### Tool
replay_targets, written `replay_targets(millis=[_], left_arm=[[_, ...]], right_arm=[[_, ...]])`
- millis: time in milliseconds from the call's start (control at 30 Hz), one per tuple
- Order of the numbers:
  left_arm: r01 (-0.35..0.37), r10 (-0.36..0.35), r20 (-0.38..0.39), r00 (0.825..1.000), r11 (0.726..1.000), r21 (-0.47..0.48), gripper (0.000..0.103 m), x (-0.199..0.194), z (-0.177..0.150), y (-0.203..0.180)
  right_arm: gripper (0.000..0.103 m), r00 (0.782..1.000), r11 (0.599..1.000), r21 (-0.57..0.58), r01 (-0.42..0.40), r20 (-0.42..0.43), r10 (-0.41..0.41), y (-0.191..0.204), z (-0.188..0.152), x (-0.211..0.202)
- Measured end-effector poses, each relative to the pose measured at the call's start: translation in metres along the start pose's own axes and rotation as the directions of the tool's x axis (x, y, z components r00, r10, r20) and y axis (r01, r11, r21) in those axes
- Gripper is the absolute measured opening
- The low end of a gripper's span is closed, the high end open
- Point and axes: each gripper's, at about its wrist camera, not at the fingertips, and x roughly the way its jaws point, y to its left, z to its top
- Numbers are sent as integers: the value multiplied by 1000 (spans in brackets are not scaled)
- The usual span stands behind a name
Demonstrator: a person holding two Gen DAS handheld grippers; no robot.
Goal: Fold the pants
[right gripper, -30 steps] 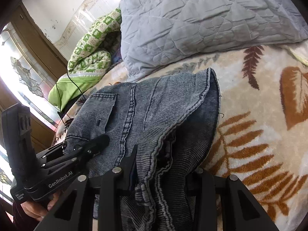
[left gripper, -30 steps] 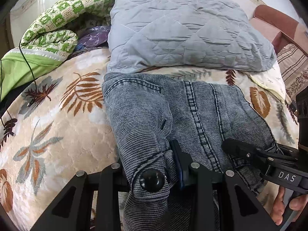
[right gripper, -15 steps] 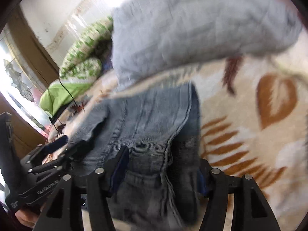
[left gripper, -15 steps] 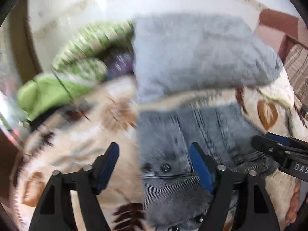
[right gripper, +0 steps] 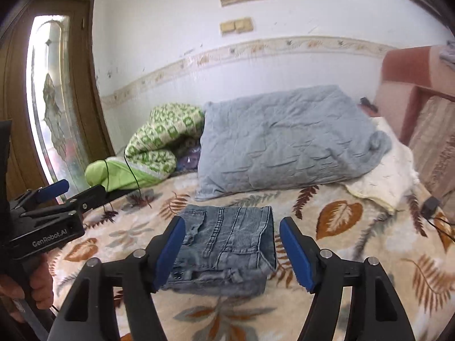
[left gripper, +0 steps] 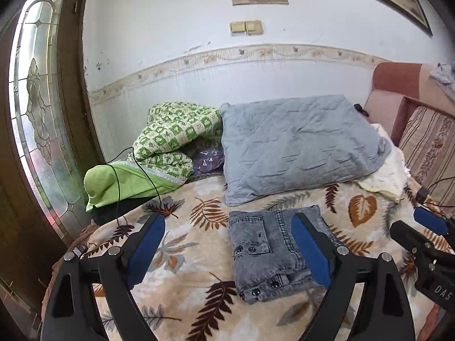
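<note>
On the bed (left gripper: 184, 258) lie the folded pants (left gripper: 270, 253) (grey denim); left gripper (left gripper: 227, 253) and right gripper (right gripper: 231, 251) fingers spread wide, holding nothing.

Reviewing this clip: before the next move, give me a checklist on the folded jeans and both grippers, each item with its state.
1. Left gripper open and empty: ok.
2. Right gripper open and empty: ok.
3. Both grippers clear of the cloth, neither touching it: ok.
4. Jeans lie in one compact folded stack on the leaf-print blanket: ok.
5. Stack squared up: not ok; the near lower layers stick out past the top layer in the right wrist view.
6. Jeans apart from the grey pillow: ok, a strip of blanket shows between them.
</note>
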Motion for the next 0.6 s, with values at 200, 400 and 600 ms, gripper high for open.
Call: replay_targets(millis=[200,400,600], left_arm=[[26,-26,11,1000,999,-30,91,-37,-5,9],[32,-32,-2,999,999,-33,91,-56,-22,18],[10,-14,-99,995,999,-41,91,-42,-61,33]], right_arm=[[75,1000,1000,-21,11,14,-11,18,-7,-42],[75,1000,1000,-26,-2,11,2,27,-15,-60],[81,999,1000,-25,-19,-48,18,25,-41,-58]])
